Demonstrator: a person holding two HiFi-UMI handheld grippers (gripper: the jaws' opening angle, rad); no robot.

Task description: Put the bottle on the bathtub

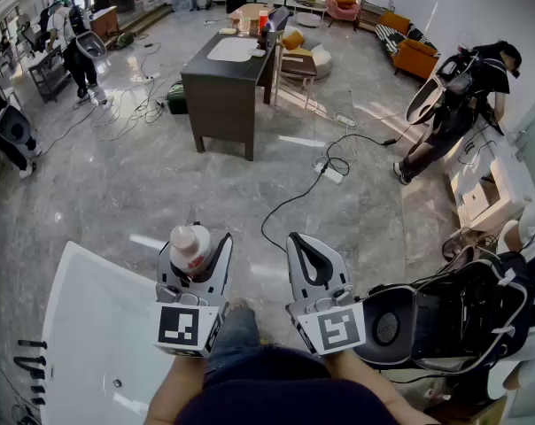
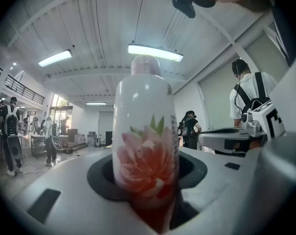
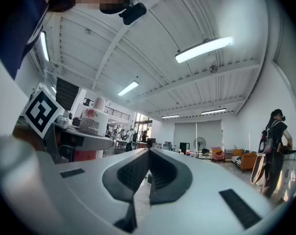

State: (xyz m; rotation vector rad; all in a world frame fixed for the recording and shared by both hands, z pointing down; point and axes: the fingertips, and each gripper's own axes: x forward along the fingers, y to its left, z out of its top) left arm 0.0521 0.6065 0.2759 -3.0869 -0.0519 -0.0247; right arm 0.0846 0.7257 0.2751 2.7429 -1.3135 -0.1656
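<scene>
The bottle [image 1: 189, 248] is white with a pink cap and a pink flower print. It stands upright between the jaws of my left gripper [image 1: 195, 244], which is shut on its lower body. In the left gripper view the bottle [image 2: 145, 146] fills the centre. It is held in the air just past the right end of the white bathtub [image 1: 73, 277], which lies at the lower left. Beside it, my right gripper [image 1: 308, 244] is shut and holds nothing; its jaws meet in the right gripper view [image 3: 149, 153], where the bottle [image 3: 92, 121] shows at the left.
A black shell-shaped seat [image 1: 458, 317] stands close on the right. A black cable [image 1: 290, 204] snakes over the marble floor ahead. Farther off stand a dark table [image 1: 225, 82], sofas, and several people carrying gear.
</scene>
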